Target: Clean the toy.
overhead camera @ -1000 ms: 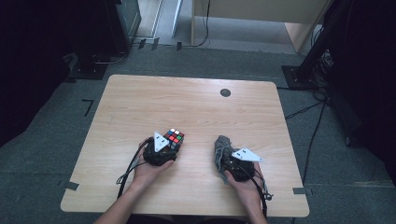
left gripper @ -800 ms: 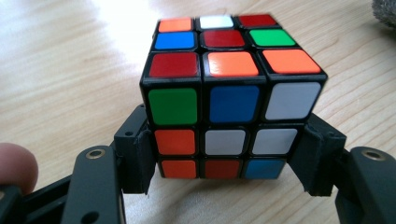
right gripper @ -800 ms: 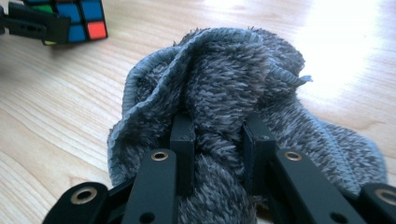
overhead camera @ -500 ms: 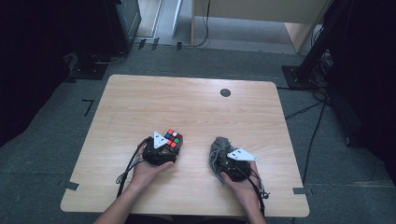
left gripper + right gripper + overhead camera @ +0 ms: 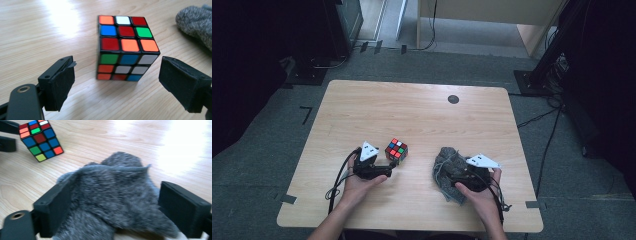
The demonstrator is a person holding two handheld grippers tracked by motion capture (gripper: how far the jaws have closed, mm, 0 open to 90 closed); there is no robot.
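Observation:
A scrambled Rubik's cube (image 5: 396, 149) stands on the wooden table (image 5: 412, 110) just ahead of my left gripper (image 5: 388, 168). In the left gripper view the cube (image 5: 125, 47) sits beyond the two pads, touching neither. The left gripper (image 5: 117, 75) is open, and its jaws have just been opening. A grey fuzzy cloth (image 5: 447, 164) lies crumpled at my right gripper (image 5: 458, 176). In the right gripper view the cloth (image 5: 112, 182) lies loosely between the wide-set jaws. The right gripper (image 5: 115, 195) has also just been opening.
A small black round spot (image 5: 453, 99) marks the table's far side. The cube (image 5: 40, 140) and the left gripper's fingertips (image 5: 6, 143) show at the upper left of the right gripper view. Dark floor, cables and stands surround the table.
Both grippers have opened and drawn back slightly toward the person. The cube now stands free of the left jaws. The cloth has slackened between the right jaws.

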